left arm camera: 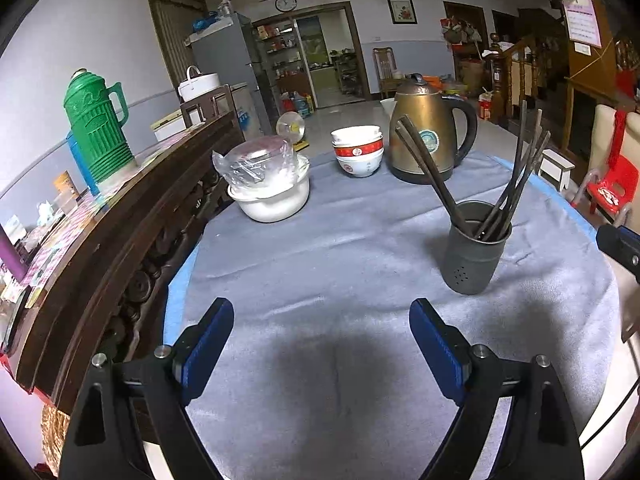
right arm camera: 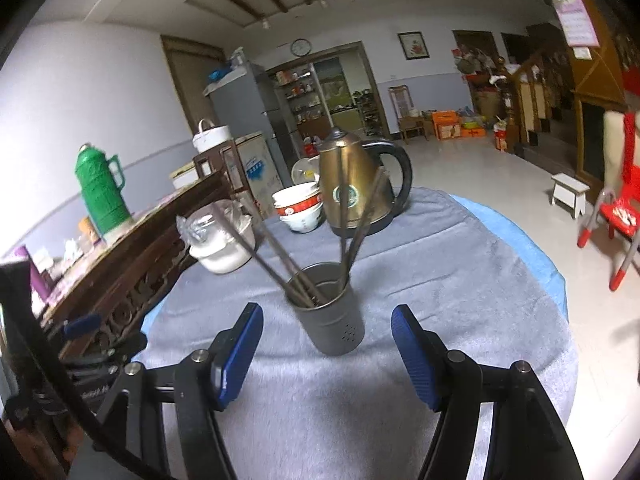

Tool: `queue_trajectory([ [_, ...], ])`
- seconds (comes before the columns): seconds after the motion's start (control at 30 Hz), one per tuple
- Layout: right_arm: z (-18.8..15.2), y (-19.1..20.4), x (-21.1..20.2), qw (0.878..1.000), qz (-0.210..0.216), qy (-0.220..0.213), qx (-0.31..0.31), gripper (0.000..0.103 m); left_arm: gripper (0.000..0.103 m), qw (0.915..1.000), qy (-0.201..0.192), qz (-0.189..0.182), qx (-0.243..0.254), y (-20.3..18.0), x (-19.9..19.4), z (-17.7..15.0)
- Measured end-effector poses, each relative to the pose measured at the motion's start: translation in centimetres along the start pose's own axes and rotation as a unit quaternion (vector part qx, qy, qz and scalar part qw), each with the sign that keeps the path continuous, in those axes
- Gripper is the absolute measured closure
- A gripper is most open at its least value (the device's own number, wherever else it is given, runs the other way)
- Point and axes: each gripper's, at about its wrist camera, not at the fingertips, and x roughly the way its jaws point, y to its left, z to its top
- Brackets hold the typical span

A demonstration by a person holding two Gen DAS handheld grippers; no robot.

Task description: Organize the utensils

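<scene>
Blue pads are seen at the bottom of both views, and both grippers are spread wide with nothing held. Only grey cloth (left arm camera: 320, 248) is seen between the fingers of the left gripper (left arm camera: 322, 342). The right gripper (right arm camera: 327, 350) is held just in front of the grey chopstick holder (right arm camera: 330, 314), and no pad is touching it.

The holder is stood upright on the cloth. Dark chopsticks (right arm camera: 276, 264) are stuck in it, and they are fanned out to both sides. From the left wrist, the holder (left arm camera: 476, 248) is seen ahead and to the right, with its chopsticks (left arm camera: 516, 184) leaning apart.

Behind the holder, a brass-coloured kettle (left arm camera: 428, 136) with a black handle is stood. Just left of the kettle, red and white bowls (left arm camera: 358, 150) are stacked. Further left of the holder, a white pot (left arm camera: 272, 196) is topped with a wrapped clear dish. Far left of the holder, a green flask (left arm camera: 98, 124) is stood on a dark wooden cabinet (left arm camera: 132, 216).
</scene>
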Motion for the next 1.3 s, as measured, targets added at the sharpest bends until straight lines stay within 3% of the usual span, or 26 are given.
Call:
queue_trajectory([
  [1.3,-1.3,2.2,-2.1,0.998,-0.032,-0.011,-0.059,0.032,0.013,0.9996,-0.004,-0.013,-0.024,0.1,-0.5,0.1],
])
